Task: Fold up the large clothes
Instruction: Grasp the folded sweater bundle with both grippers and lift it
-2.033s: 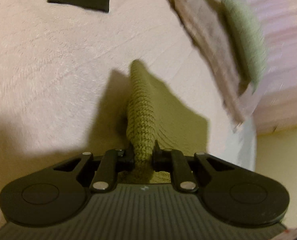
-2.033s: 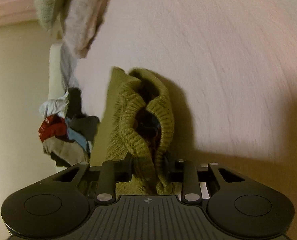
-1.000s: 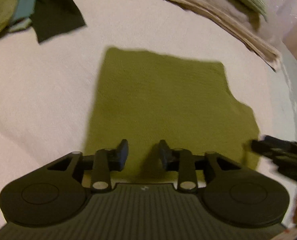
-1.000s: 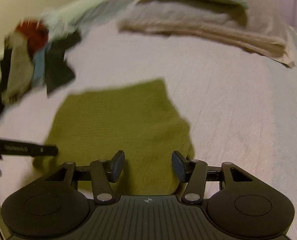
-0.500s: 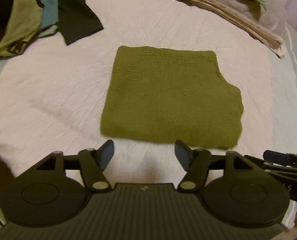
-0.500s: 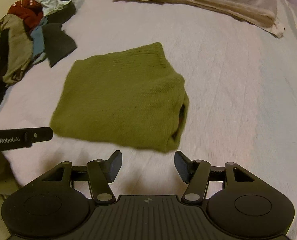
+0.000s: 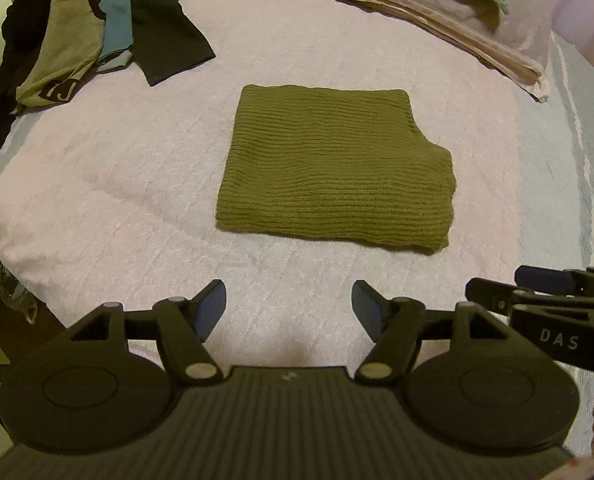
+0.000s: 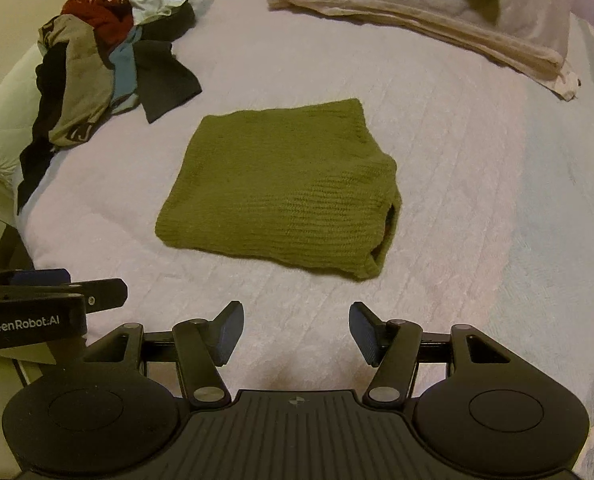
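An olive green knitted sweater (image 7: pixel 337 168) (image 8: pixel 285 188) lies folded into a flat rectangle in the middle of the pale pink bed cover (image 7: pixel 117 168) (image 8: pixel 477 184). My left gripper (image 7: pixel 289 306) hangs open above the cover, well short of the sweater's near edge, with nothing between its fingers. My right gripper (image 8: pixel 296 330) is open too, back from the sweater's near right corner. Each gripper shows at the edge of the other's view: the right gripper (image 7: pixel 545 296) and the left gripper (image 8: pixel 57 292).
A heap of loose clothes (image 7: pixel 77 28) (image 8: pixel 97 64) in grey, black, blue and red lies at the far left of the bed. Folded beige blankets with a green pillow (image 7: pixel 457 12) (image 8: pixel 437 12) run along the back right. The bed's edge drops off at the left.
Both grippers let go of the sweater, opened, and pulled back and up. The sweater now lies folded flat on the bed, farther from both grippers than half a second ago.
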